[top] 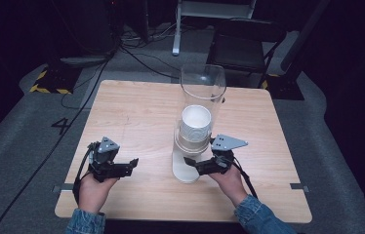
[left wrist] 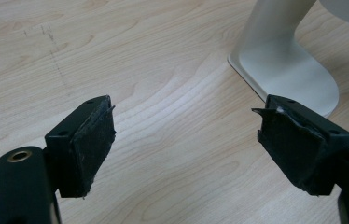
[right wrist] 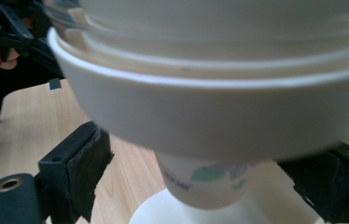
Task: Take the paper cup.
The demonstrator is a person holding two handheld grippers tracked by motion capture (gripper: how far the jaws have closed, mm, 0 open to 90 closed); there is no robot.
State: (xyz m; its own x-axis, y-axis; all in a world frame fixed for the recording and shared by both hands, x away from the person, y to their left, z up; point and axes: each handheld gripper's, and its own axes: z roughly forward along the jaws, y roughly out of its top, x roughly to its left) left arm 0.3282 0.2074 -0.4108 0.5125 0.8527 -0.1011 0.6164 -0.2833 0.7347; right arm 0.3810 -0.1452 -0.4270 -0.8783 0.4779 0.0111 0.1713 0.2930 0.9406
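- On the wooden table (top: 136, 112) stands a cup dispenser (top: 201, 87): a clear tube on a white ring, with a white foot (top: 184, 170) on the table top. It is a little toward 3 o'clock from the table centre.
- Inside the tube sits a stack of white paper cups (top: 195, 124), the open mouth of the top one facing up.
- In the right gripper view, the lowest cup (right wrist: 205, 179) hangs out under the white ring (right wrist: 210, 121) — it has a small green and grey print on its side.
- The right gripper (top: 190, 163) is at the foot of the dispenser, at about 5 o'clock from the tube. Its jaws are spread wide, one on each side of the hanging cup and apart from it; the cup lies between them, slightly above.
- The left gripper (top: 132, 165) is held at about 8 o'clock from the dispenser, well apart from it. Its jaws are also spread, with bare table between them.
- In the left gripper view, the white foot (left wrist: 289, 70) is at 1 o'clock, beyond the right-side jaw.
- Both hands come from 6 o'clock, in denim sleeves (top: 258, 217).
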